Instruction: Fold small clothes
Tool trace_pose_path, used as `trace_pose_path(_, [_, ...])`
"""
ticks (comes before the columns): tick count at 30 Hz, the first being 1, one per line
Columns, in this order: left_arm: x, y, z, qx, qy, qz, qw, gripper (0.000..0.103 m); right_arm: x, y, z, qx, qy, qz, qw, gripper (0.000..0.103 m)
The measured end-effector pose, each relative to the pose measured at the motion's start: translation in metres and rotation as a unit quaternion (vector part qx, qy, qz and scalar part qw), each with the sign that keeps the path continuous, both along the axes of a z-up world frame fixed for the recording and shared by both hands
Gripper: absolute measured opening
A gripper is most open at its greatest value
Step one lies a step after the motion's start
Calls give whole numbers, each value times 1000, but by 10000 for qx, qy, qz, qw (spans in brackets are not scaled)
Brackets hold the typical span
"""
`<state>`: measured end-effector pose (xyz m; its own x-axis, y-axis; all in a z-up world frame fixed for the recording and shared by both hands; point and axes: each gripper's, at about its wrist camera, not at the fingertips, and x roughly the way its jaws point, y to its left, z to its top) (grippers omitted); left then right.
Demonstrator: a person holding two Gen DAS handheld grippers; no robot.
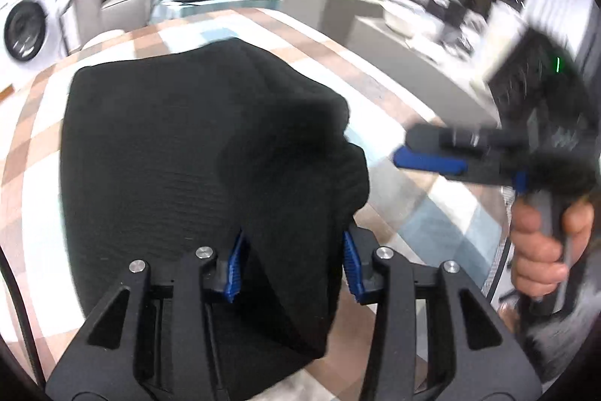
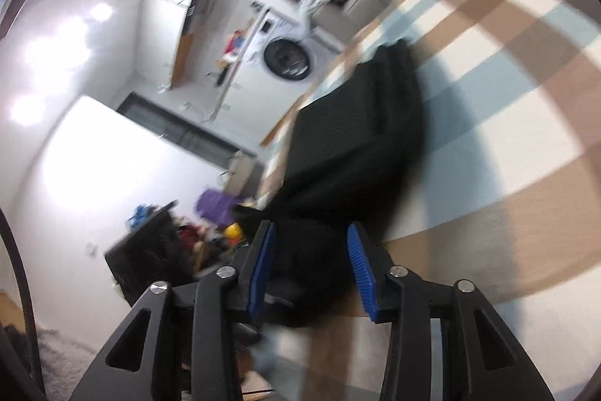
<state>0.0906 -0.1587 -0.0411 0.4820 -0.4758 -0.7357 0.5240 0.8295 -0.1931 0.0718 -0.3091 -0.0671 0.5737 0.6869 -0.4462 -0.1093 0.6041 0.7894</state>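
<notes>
One black knitted garment (image 1: 180, 145) lies on the checked tablecloth (image 1: 432, 213), most of it flat and one bunched fold of it rising toward the near edge. Two grippers work on it. The left gripper (image 1: 295, 264) tilts down over the cloth, its blue pads (image 1: 233, 269) partly apart with that raised fold between them; whether they actually pinch it I cannot tell. The right gripper (image 1: 428, 164), held by one bare hand (image 1: 541, 250) on its grip, hangs clear above the tablecloth beside the garment. From its own camera its blue pads (image 2: 361, 269) stand partly apart, with blurred dark cloth showing between them, touching neither.
</notes>
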Motion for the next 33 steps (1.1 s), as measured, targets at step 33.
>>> trace_pose_path(33, [-22,39,29,-539,5,-83,9985,69,-8,-16,-6,-608,681,-266,9955,7])
